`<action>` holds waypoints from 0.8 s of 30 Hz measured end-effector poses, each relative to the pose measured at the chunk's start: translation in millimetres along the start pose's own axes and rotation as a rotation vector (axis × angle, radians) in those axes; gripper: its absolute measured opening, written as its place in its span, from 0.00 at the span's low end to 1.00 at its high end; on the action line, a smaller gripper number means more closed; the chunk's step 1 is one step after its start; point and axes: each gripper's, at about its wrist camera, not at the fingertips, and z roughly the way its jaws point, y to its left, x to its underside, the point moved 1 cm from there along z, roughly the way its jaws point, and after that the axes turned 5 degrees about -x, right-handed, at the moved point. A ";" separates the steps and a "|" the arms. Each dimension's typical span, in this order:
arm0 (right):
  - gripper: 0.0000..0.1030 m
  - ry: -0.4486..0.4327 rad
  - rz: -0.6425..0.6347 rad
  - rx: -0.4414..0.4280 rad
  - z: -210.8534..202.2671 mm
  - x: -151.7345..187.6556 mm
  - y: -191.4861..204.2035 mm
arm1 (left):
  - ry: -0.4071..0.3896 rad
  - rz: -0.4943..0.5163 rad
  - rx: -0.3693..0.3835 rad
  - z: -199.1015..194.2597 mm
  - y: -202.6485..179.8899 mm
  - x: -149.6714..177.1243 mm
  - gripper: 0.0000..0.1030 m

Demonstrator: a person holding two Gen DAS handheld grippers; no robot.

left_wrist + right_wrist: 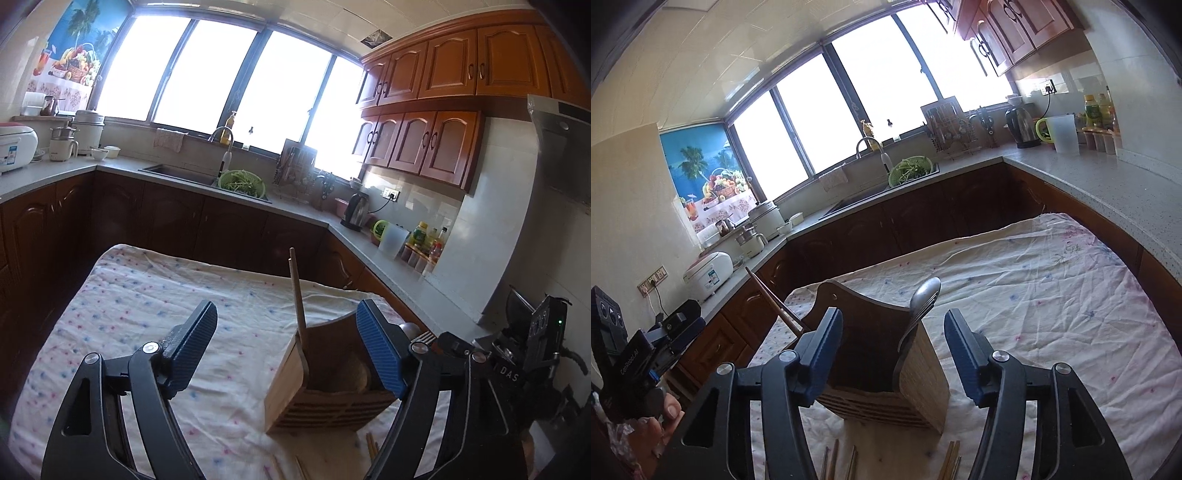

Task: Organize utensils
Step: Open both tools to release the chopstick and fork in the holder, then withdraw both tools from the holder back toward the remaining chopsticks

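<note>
A wooden utensil holder (pixel 325 391) stands on the cloth-covered table (pixel 147 295); it also shows in the right wrist view (pixel 886 369). A wooden stick-like utensil (pixel 297 295) leans out of its left side, also in the right wrist view (pixel 772 299). A metal spoon and fork (pixel 923 299) stick up from its right compartment. Several chopsticks (pixel 849 461) lie on the cloth in front of the holder, a few also in the left wrist view (pixel 371 445). My left gripper (pixel 288 343) is open and empty, its right finger beside the holder. My right gripper (pixel 894 350) is open and empty, straddling the holder from the near side.
Dark cabinets and a grey counter (pixel 295 206) wrap around behind the table, with a sink (pixel 177 173), a green colander (pixel 242 182), a kettle (pixel 356 212) and bottles (pixel 428 240). The right gripper's body (pixel 535 343) sits at the left view's right edge.
</note>
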 end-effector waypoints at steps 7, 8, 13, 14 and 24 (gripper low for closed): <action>0.86 -0.014 0.012 -0.021 -29.8 16.2 -1.0 | 0.056 -0.031 -0.046 -20.9 17.6 23.8 0.85; 0.87 -0.016 0.012 -0.020 -34.6 20.6 -1.0 | 0.066 -0.034 -0.053 -24.0 20.3 27.9 0.85; 0.93 -0.023 0.000 0.011 -59.2 43.9 0.5 | 0.115 -0.059 -0.077 -38.6 33.5 51.2 0.86; 0.95 -0.024 -0.002 0.018 -64.5 49.1 0.8 | 0.125 -0.066 -0.078 -41.5 35.8 55.9 0.86; 1.00 -0.033 -0.114 0.081 -104.8 94.2 16.1 | 0.203 -0.040 -0.093 -66.6 33.0 97.3 0.86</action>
